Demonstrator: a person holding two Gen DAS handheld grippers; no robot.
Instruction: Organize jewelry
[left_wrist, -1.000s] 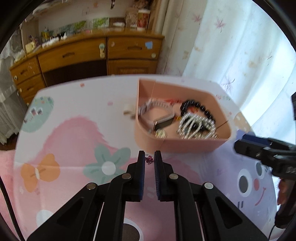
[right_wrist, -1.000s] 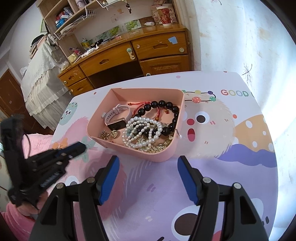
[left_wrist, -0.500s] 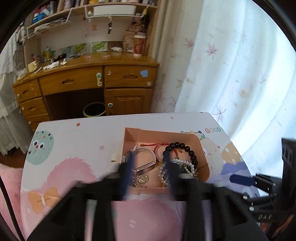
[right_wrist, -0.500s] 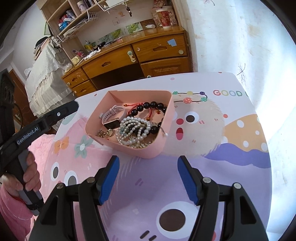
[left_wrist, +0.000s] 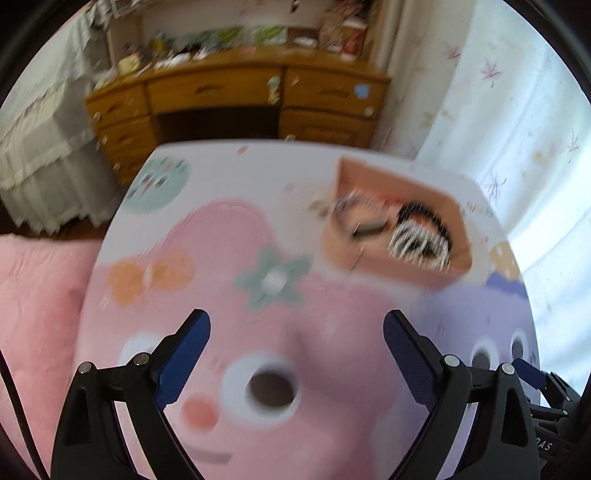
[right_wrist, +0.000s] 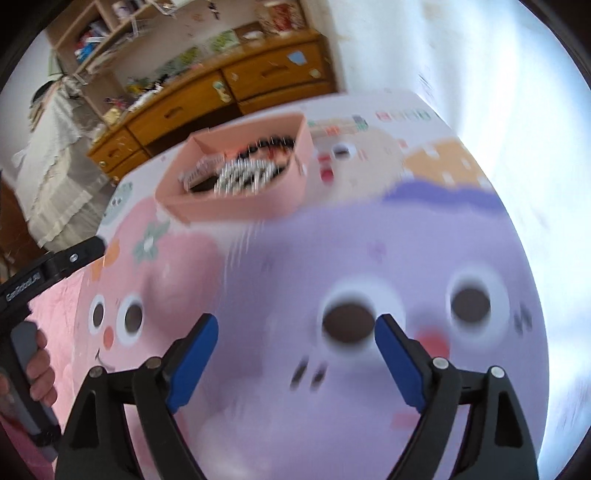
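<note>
A pink tray (left_wrist: 373, 258) (right_wrist: 236, 206) sits on the cartoon-print table cover, holding a pearl bracelet (left_wrist: 417, 240), a black bead bracelet (left_wrist: 424, 216) and a watch, all blurred by motion. My left gripper (left_wrist: 297, 325) hangs over the pink part of the cover, well short of the tray; its jaws are opening wide with nothing between them. My right gripper (right_wrist: 297, 326) is over the purple part, near the front; its jaws are opening too and hold nothing.
A wooden desk with drawers (left_wrist: 236, 96) (right_wrist: 229, 92) stands beyond the table. White curtains (left_wrist: 498, 110) hang at the right. A pink quilt (left_wrist: 40, 295) lies left of the table. A hand (right_wrist: 37, 369) grips the left tool's handle at the left edge.
My left gripper went from shut beside the tray to wide open and pulled back from it. My right gripper drew away from the tray toward the table's front and opened wider.
</note>
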